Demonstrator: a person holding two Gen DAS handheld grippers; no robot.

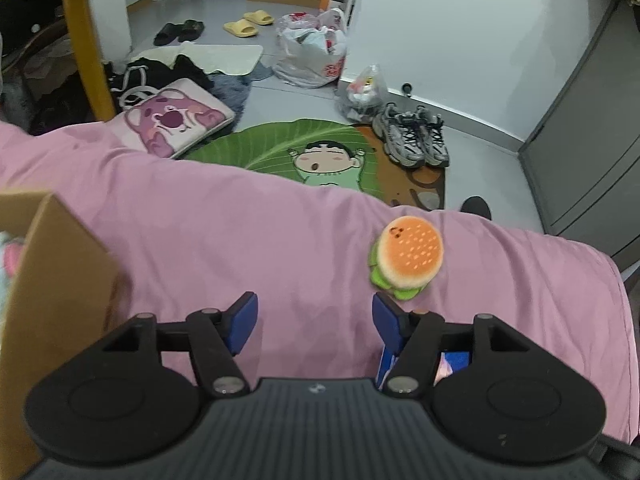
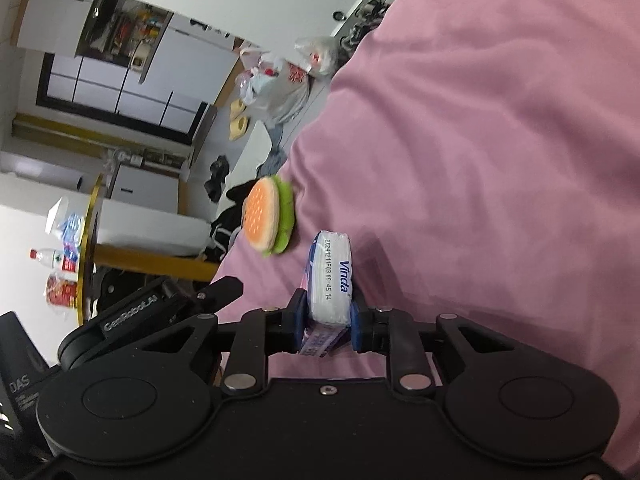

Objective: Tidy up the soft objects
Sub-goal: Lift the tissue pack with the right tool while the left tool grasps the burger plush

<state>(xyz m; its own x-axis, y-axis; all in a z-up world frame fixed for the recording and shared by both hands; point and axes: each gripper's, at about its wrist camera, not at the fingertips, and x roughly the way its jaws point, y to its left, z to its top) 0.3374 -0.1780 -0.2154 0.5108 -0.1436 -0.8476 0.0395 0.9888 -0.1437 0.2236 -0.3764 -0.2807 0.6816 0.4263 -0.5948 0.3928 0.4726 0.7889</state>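
A plush burger [image 1: 408, 256] with an orange bun and green lettuce lies on the pink blanket [image 1: 240, 240] near the bed's edge. My left gripper [image 1: 314, 304] hovers over the blanket, open, with nothing between its blue pads; the burger sits just beyond its right finger. In the right wrist view my right gripper [image 2: 328, 308] is shut on a small white and blue tissue pack [image 2: 332, 272], held upright above the blanket [image 2: 480, 160]. The burger [image 2: 268, 216] lies just past the pack, to its left.
A cardboard box [image 1: 52, 280] stands on the bed at the left, something pale inside. Beyond the bed's edge the floor holds a green cartoon rug [image 1: 320, 152], grey sneakers [image 1: 416, 136], a pink bear cushion [image 1: 176, 120], plastic bags [image 1: 316, 52] and slippers [image 1: 248, 24].
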